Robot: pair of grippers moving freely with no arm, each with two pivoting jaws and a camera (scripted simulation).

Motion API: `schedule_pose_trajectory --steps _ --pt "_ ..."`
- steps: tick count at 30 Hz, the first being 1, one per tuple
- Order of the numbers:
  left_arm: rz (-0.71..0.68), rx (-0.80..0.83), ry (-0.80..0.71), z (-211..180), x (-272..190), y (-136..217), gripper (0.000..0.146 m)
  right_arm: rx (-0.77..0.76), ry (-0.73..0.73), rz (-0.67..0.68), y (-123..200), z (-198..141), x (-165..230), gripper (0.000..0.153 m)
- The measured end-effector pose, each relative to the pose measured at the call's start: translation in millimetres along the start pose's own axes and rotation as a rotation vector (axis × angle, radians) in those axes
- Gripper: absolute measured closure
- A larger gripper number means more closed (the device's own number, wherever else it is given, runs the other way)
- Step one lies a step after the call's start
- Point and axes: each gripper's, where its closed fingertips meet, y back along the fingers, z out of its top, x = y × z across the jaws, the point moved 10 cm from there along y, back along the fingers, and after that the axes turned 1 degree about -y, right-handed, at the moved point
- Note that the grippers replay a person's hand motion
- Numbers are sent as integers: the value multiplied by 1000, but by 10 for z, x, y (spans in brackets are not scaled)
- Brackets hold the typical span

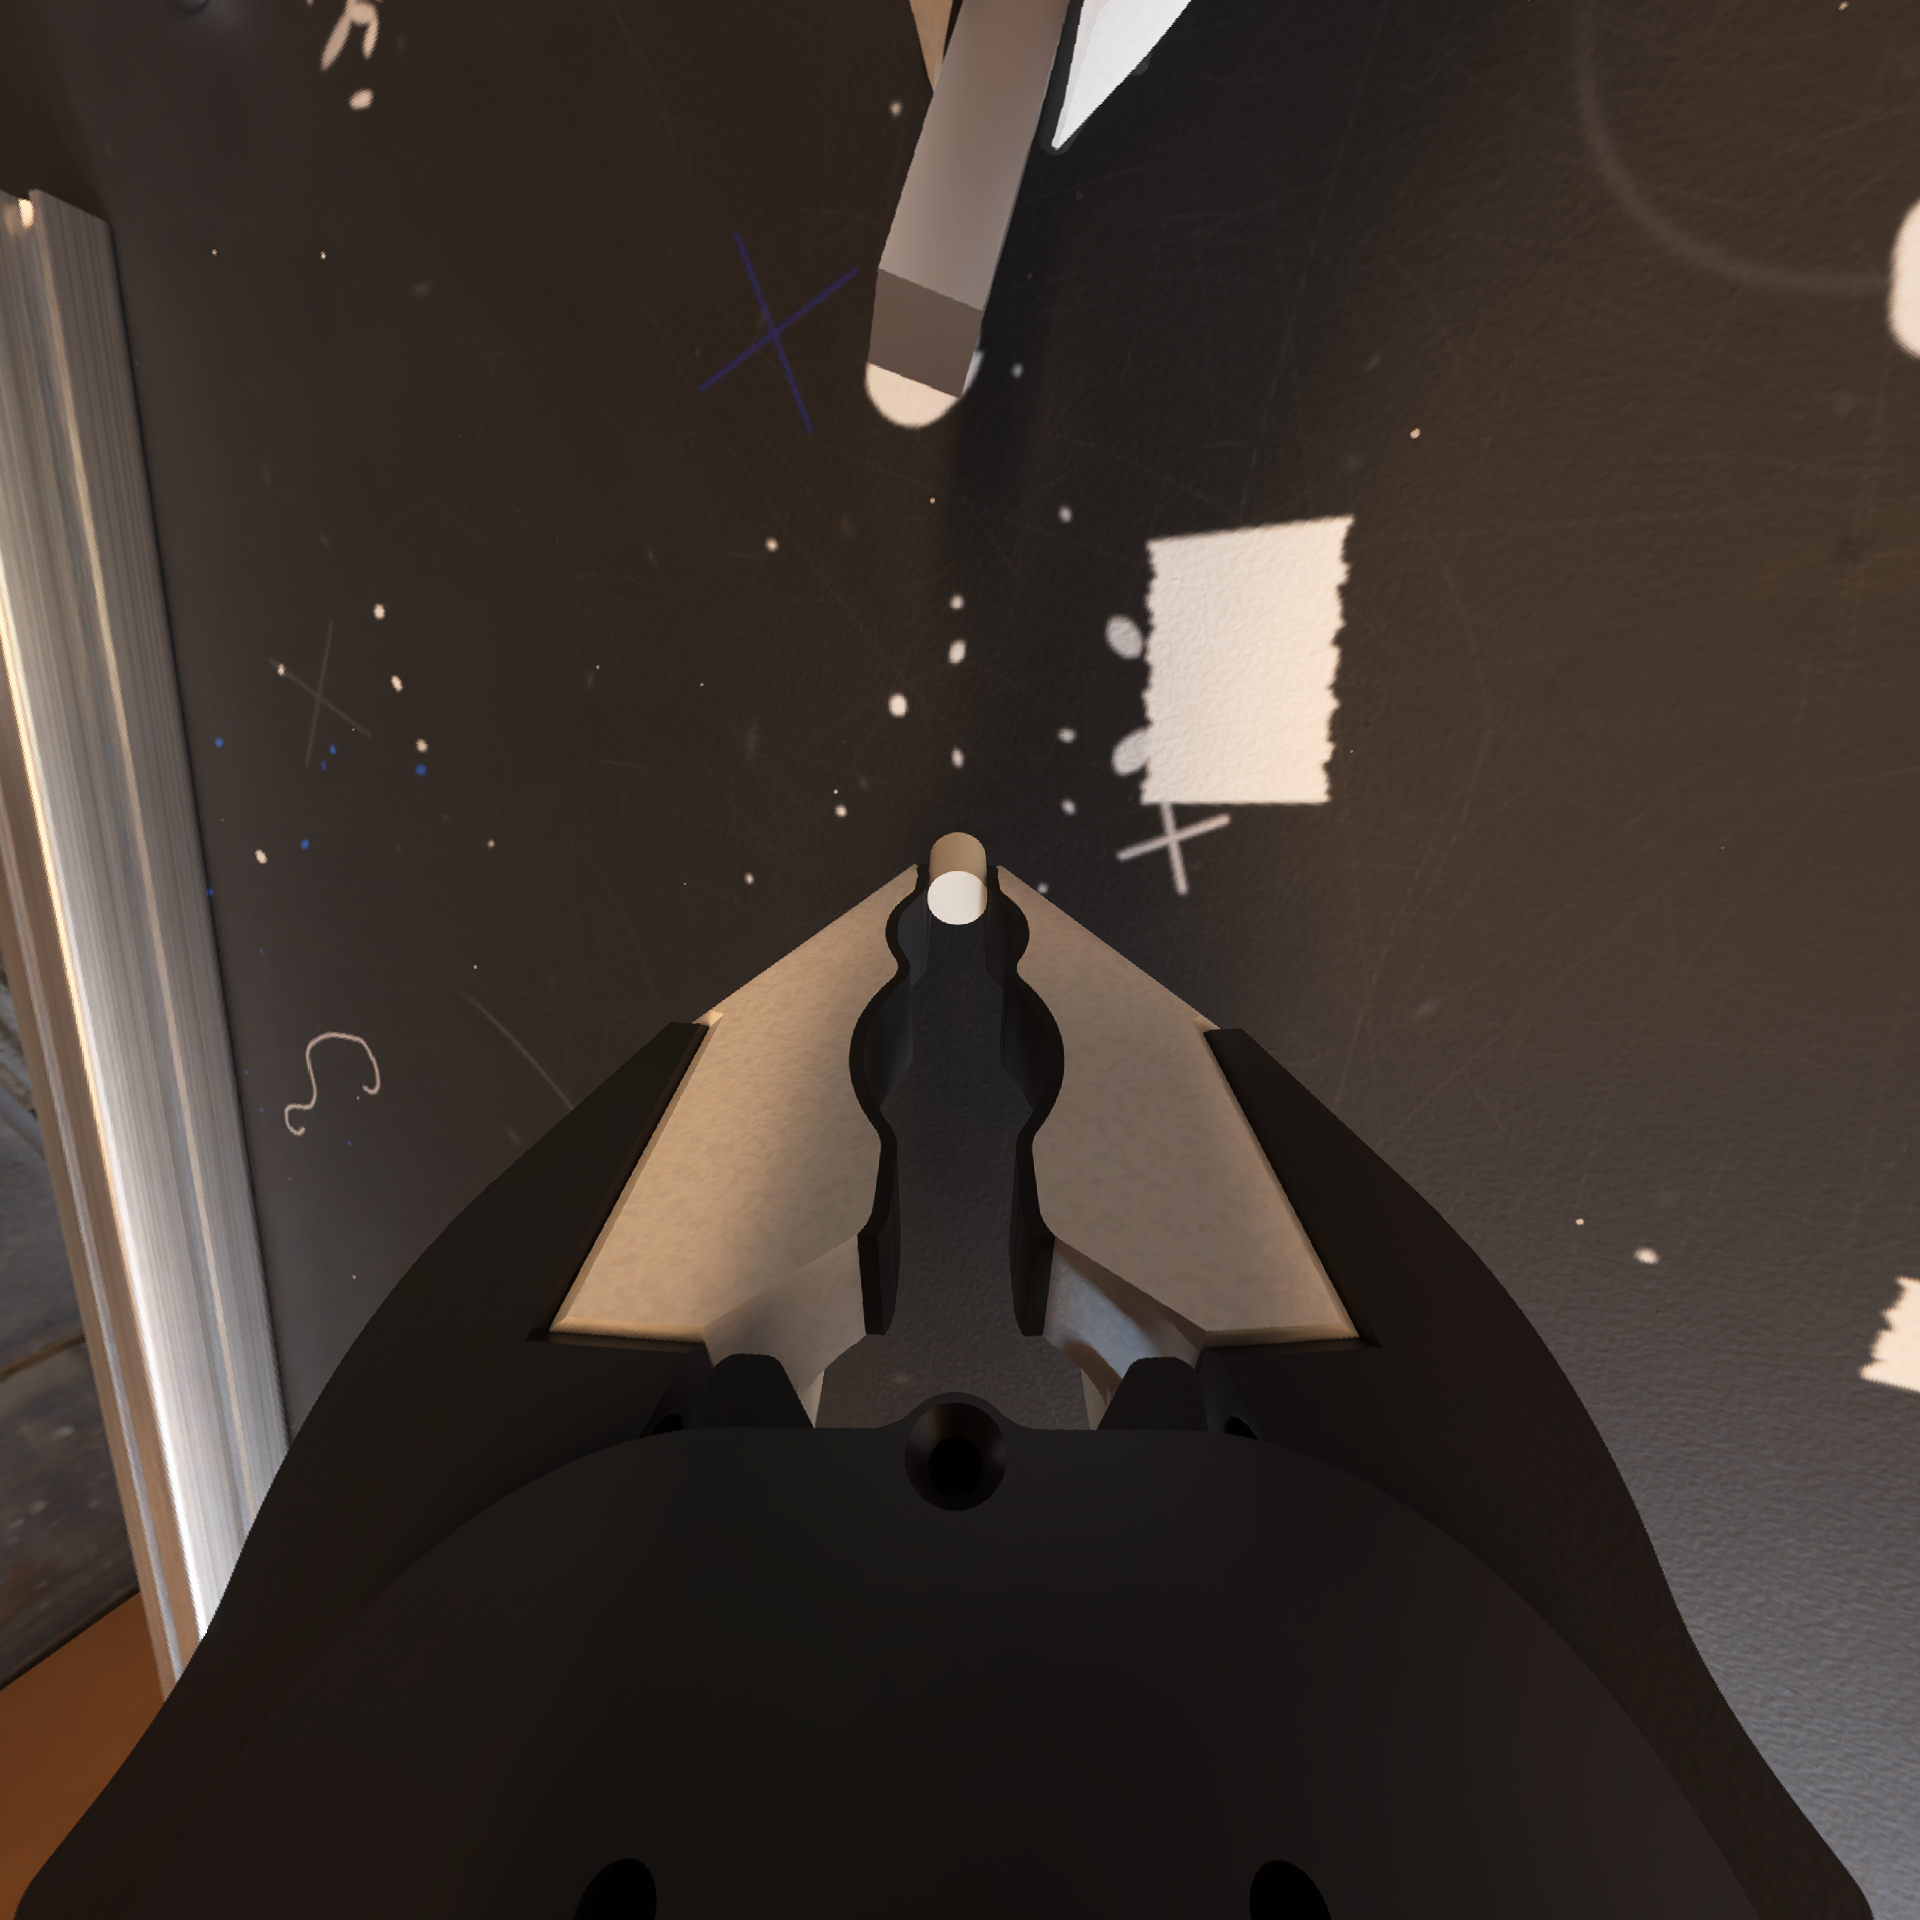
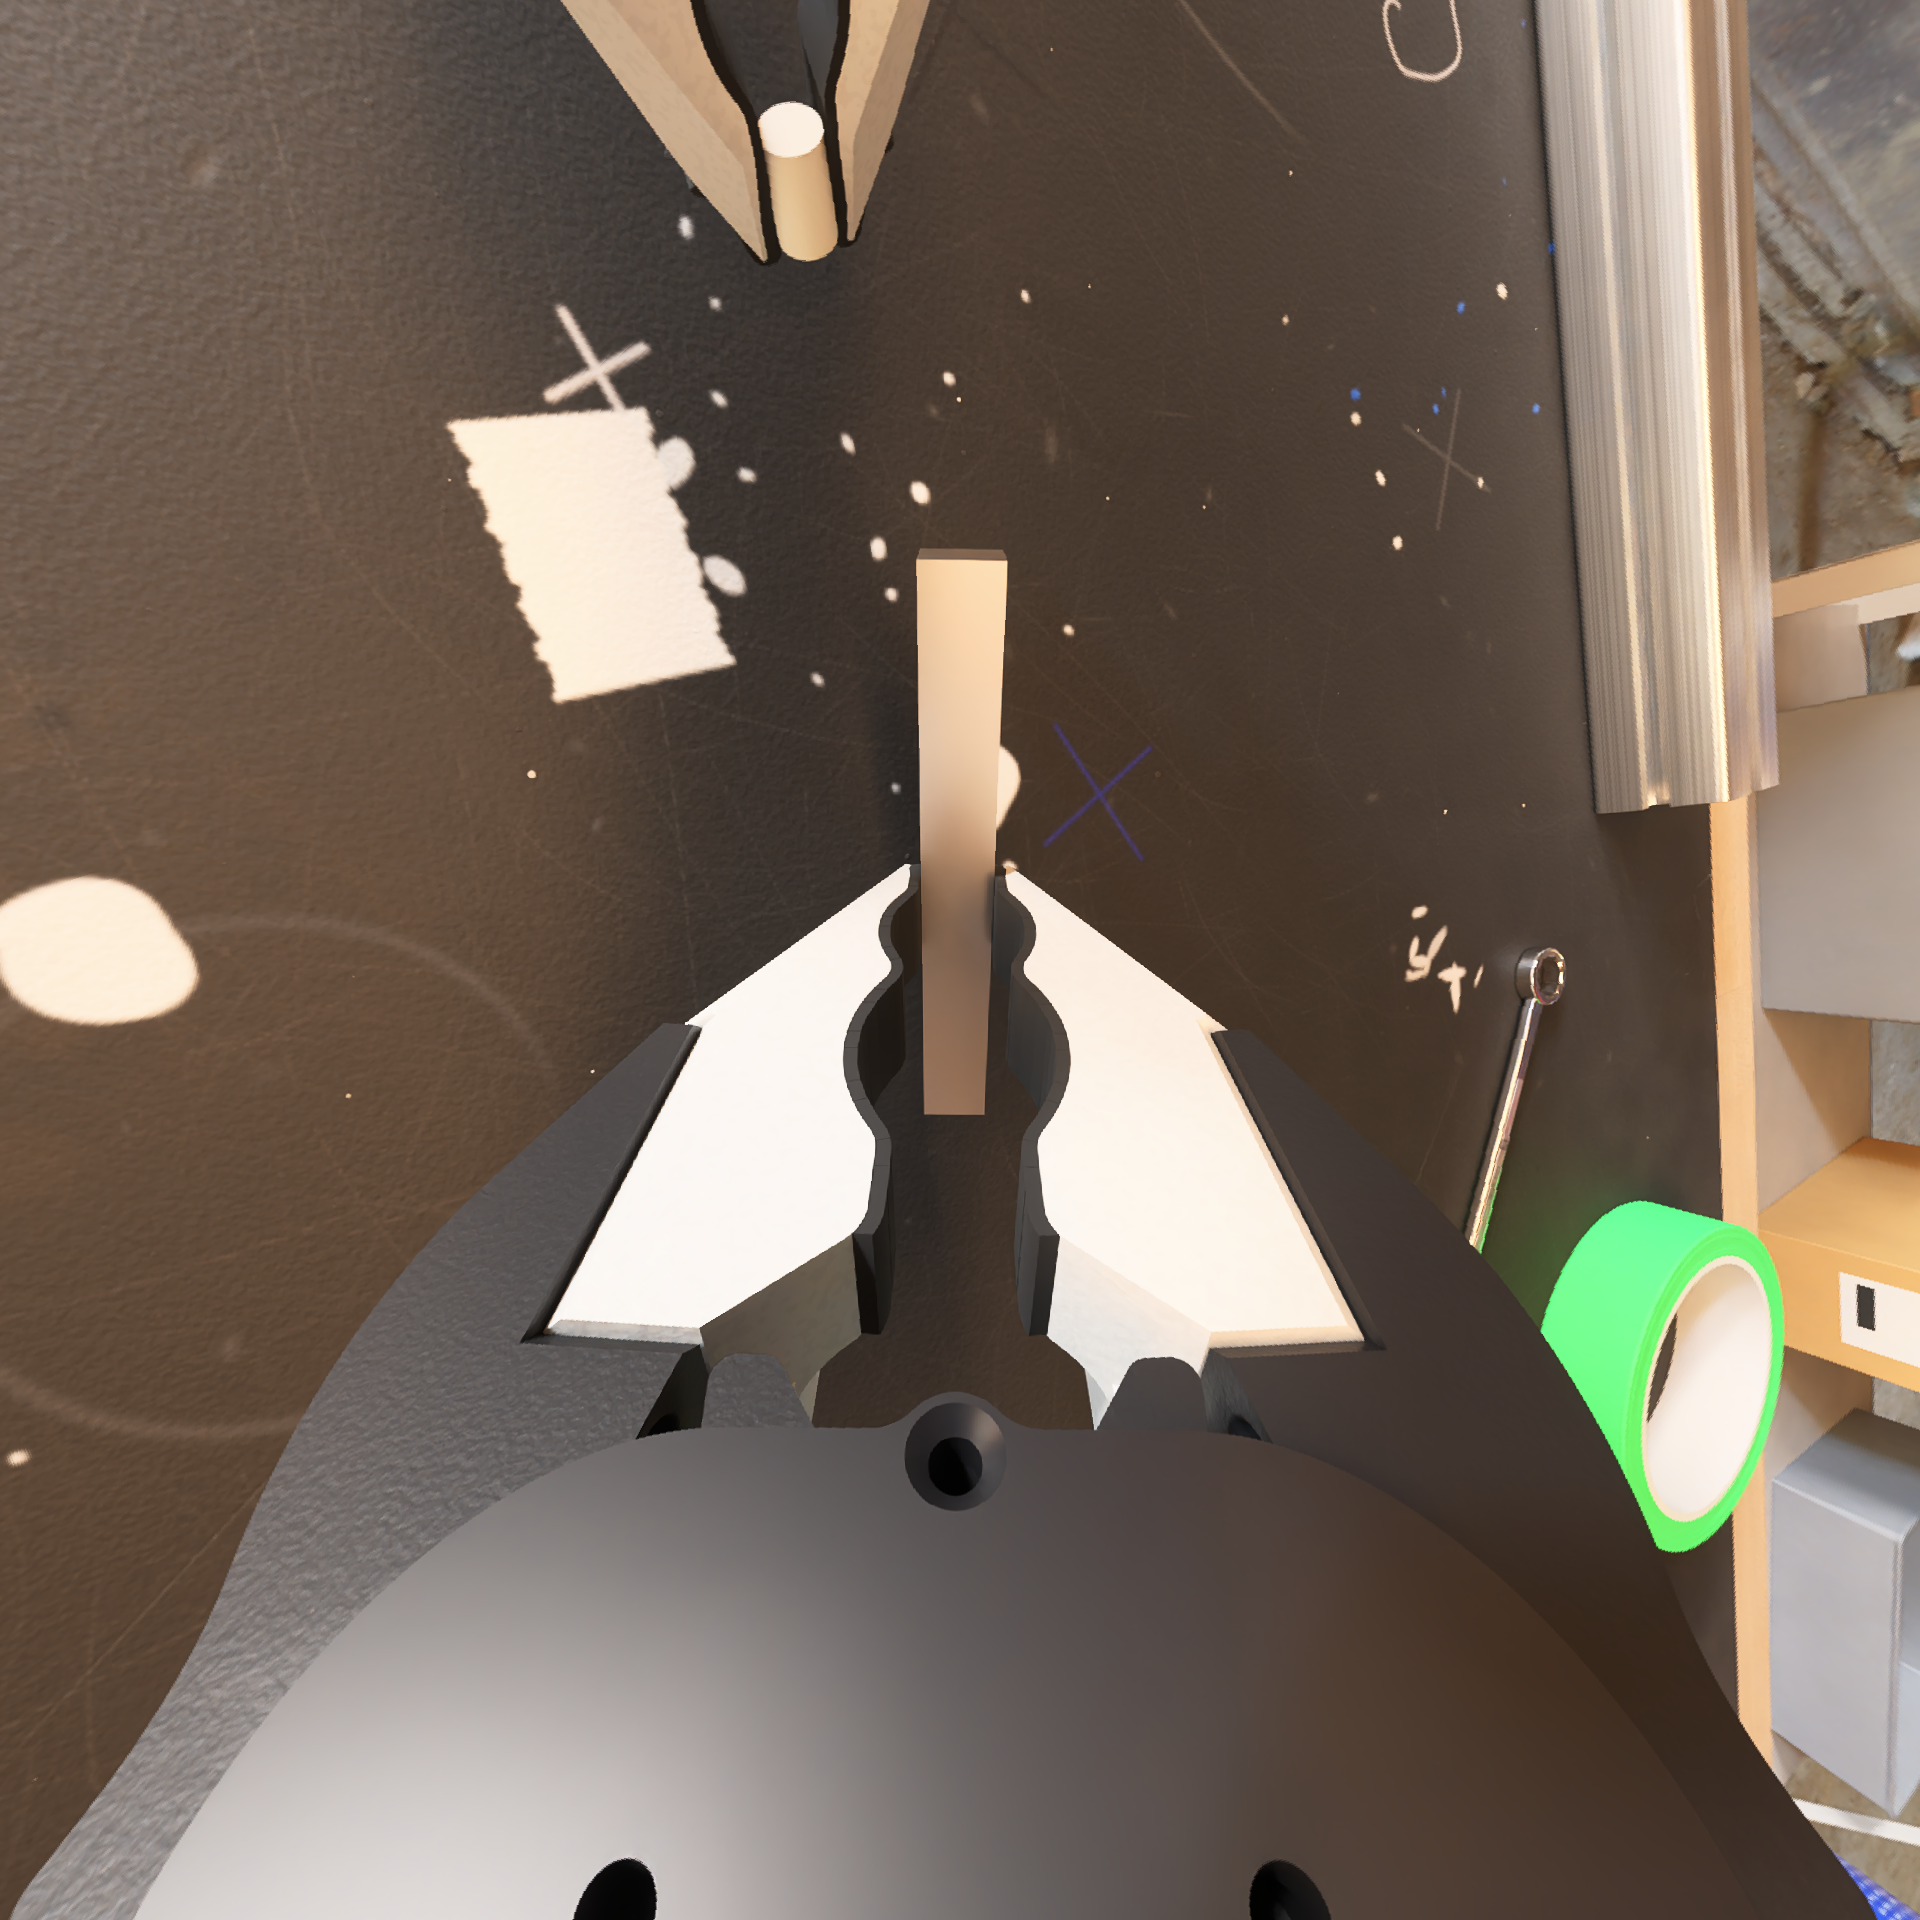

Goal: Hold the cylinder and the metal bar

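My left gripper (image 1: 956,883) is shut on a small pale cylinder (image 1: 956,896), pinched upright between its fingertips above the dark tabletop. It also shows at the top of the right wrist view (image 2: 795,234), with the cylinder (image 2: 798,187) in its tips. My right gripper (image 2: 958,883) is shut on a flat pale metal bar (image 2: 961,769), which sticks out forward past the fingertips. In the left wrist view the bar (image 1: 951,208) hangs at the top, with the right gripper's pale finger (image 1: 1101,62) beside it.
The dark tabletop (image 1: 520,623) carries white paint spots, a white patch (image 1: 1242,660) and chalk crosses. A ribbed aluminium rail (image 1: 114,831) borders it. In the right wrist view a green tape roll (image 2: 1662,1371), a thin wrench (image 2: 1512,1091), the rail (image 2: 1662,416) and wooden shelves (image 2: 1829,1195) stand at the right.
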Motion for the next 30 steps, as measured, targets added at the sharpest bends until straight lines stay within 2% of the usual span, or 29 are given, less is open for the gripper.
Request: schedule_pose_trajectory --steps 30 --pt "-48 -62 37 -1 27 65 137 15 3 -11 -39 -19 -1 141"
